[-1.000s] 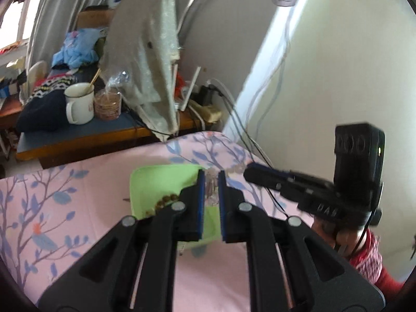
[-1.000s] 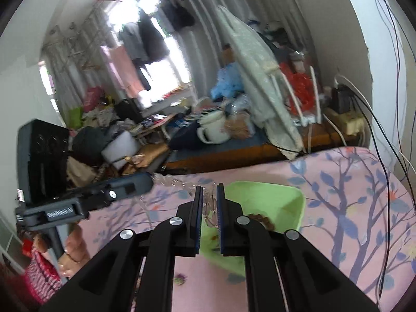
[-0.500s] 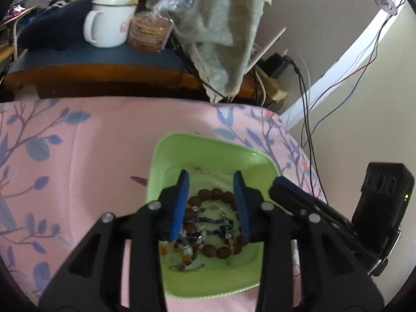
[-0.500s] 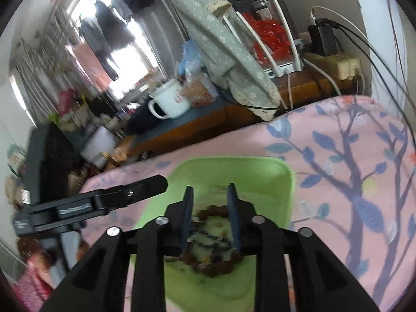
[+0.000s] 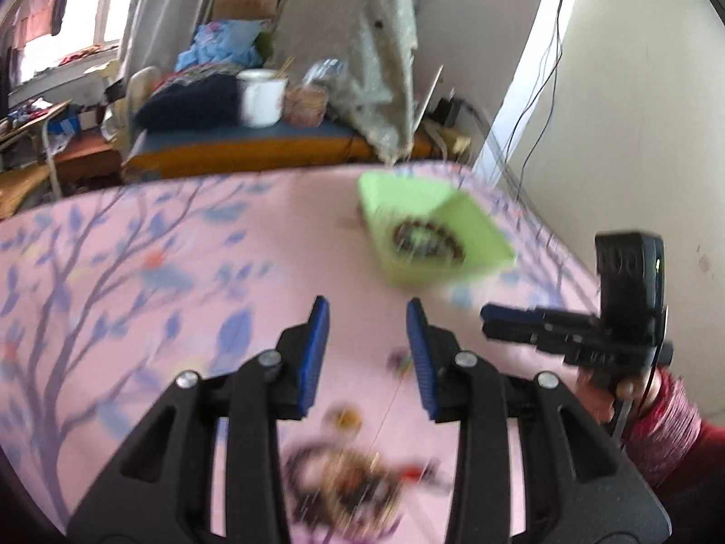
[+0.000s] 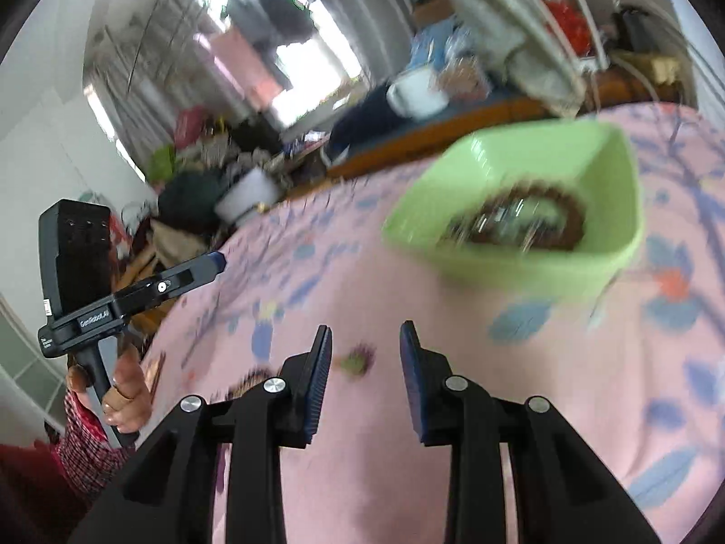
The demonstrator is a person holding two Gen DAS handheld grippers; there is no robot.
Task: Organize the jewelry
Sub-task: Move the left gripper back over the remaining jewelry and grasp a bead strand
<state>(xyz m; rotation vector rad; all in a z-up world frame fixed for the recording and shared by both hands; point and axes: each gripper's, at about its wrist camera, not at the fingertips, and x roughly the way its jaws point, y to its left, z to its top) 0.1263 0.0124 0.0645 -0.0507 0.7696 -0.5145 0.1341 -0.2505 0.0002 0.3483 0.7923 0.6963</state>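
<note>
Only the left view shows loose jewelry [image 5: 344, 485] beneath its parted, empty left tongs [image 5: 366, 340].

Both wrist views look down-forward, near pink bedspread [image 5: 136, 272]; share green tray [image 5: 480, 231].

The left gripper [image 5: 366, 313] points downward, its jaws parted with nothing between them. The right gripper [image 6: 365, 337] beside it is likewise parted and empty. A hand [image 6: 129, 401] grips each handle.
</note>
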